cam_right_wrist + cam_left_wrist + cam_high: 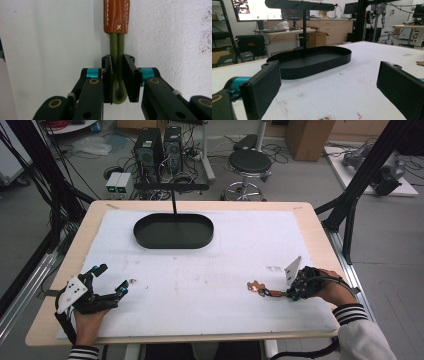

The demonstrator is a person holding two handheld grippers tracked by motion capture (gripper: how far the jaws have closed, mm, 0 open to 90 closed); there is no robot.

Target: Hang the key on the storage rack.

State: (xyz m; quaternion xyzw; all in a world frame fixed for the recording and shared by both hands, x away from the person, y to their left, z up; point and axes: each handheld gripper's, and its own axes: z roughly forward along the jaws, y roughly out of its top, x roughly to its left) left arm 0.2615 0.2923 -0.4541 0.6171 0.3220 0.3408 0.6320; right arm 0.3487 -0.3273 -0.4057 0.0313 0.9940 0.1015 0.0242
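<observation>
A strap with an orange-brown leather tab (117, 15) and a doubled olive-green cord loop (117, 47) lies on the white mat. My right gripper (121, 75) is shut on that loop, its pads pressing the cord from both sides. In the high view the strap (259, 288) lies at the right front of the table, left of my right gripper (289, 294), which lies low on the mat and points left. My left gripper (112, 279) rests at the left front, open, with nothing between its jaws; in its own view my left gripper (329, 75) faces the black tray (324, 66).
A black oval tray (173, 245) with an upright post and a top bar (171, 186) stands at the back middle of the white mat (200, 270). Beyond the table, a stool (249, 162) and computer towers (159, 147) stand on the floor.
</observation>
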